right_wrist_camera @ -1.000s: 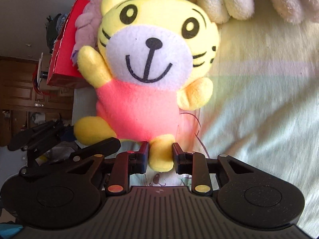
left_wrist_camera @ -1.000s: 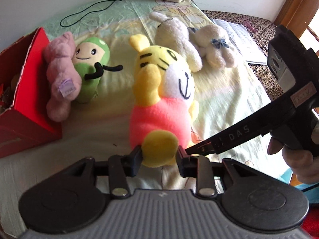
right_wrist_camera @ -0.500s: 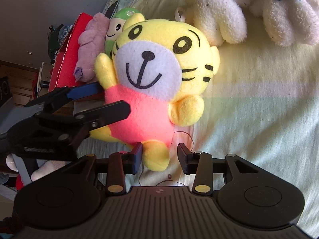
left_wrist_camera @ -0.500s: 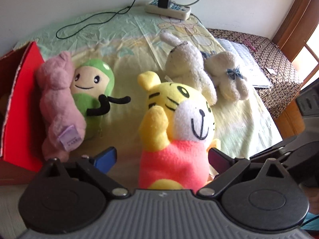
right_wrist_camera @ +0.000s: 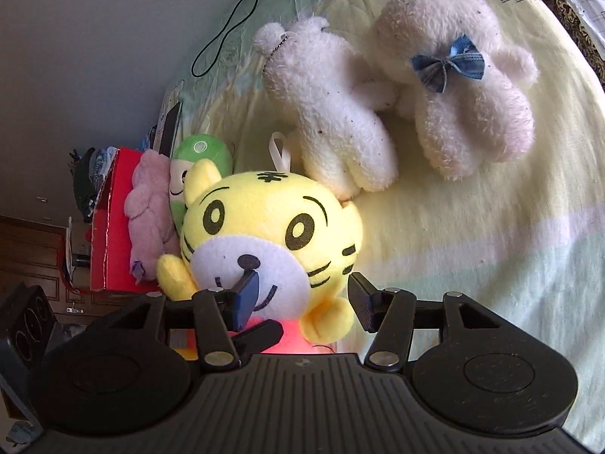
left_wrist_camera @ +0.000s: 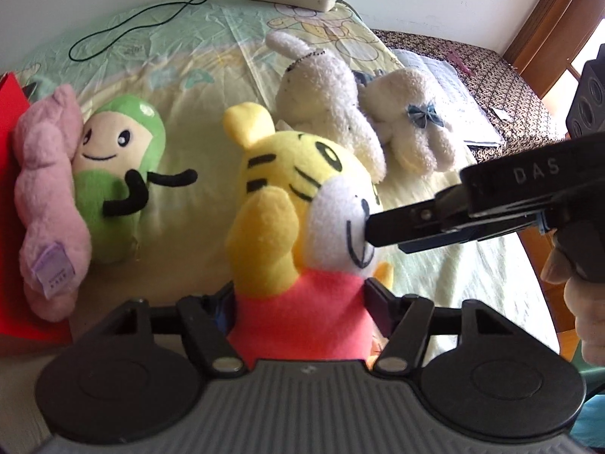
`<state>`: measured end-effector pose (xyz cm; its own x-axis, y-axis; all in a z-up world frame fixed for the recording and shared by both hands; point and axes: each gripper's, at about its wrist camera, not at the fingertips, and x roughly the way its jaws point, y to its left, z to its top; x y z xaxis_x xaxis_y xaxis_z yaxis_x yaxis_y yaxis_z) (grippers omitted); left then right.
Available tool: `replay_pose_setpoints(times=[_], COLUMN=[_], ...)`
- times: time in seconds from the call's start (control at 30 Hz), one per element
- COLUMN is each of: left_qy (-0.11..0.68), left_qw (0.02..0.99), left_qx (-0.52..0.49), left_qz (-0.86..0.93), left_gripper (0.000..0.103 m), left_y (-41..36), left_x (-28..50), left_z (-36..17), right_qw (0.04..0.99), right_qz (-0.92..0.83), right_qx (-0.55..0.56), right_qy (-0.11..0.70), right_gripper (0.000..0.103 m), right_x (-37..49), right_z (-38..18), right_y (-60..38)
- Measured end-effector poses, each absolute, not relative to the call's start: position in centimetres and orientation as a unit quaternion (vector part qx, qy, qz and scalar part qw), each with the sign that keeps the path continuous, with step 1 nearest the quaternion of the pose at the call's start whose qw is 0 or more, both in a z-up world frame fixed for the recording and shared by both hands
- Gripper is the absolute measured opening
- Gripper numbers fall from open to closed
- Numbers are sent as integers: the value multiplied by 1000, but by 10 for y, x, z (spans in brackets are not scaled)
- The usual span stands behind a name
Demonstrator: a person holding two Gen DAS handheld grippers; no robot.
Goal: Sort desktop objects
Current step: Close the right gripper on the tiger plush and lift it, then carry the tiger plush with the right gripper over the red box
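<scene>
Since a second ago, my left gripper [left_wrist_camera: 300, 302] has let go of the yellow plush tiger's foot and now brackets its pink-red torso, jaws closing with both pads against the fabric. My right gripper [right_wrist_camera: 298, 302] has left the other foot; its jaws are opening, wide apart in front of the tiger's face, one blue pad [right_wrist_camera: 247, 297] across the white muzzle, the other clear of the cheek. The yellow plush tiger with the pink body [left_wrist_camera: 302, 227] sits upright on the pale yellow-green bedsheet [left_wrist_camera: 189, 208], long axis roughly vertical, head up, face towards the right gripper. Behind it two white fluffy plush animals [left_wrist_camera: 329, 102] lie side by side, one wearing a blue bow. To its left, a green plush doll with black arms [left_wrist_camera: 117, 174] and a pink plush toy [left_wrist_camera: 45, 196] lean by a red cardboard box [left_wrist_camera: 15, 227].
</scene>
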<state>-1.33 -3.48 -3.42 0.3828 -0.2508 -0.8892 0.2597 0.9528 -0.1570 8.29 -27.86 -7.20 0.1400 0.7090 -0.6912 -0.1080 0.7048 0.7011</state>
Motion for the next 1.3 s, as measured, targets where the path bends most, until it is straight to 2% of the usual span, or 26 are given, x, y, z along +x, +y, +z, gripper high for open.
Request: replay_pose_setpoints(times=[0.17,0.27,0.7,0.77,0.83,1.0,1.3], left_qy=[539,534,477,456,435,394,339], left_qw=[833,837,870,881,892,911,933], left_qx=[20,21,38,52,58,80,56], left_qz=[-122,-117,-118,-109,-107,-96,-104], left_gripper=[67,64,64,64,64,63,64], left_y=[-45,-48,-56,-56,-53,-54,0], left_x=[-8,-12,-40,-44,-49,-48,-41], left_z=[-39,-37,16,29,43,70,113], right_qw=[696,665,646,648,656,679,706], right_qz=[273,278,332,346,356,382,398], right_qx=[278,319,361,360,352,342,350], right_qy=[603,616,585,576,565,525,470], right_gripper=[73,73,62,56,42,39,38], right_x=[90,91,82,75,74,79,76], right_z=[-84,-96,-72,-62,-49,-15,38], right_y=[-278,-284,-306,-303,-296,-287,-226])
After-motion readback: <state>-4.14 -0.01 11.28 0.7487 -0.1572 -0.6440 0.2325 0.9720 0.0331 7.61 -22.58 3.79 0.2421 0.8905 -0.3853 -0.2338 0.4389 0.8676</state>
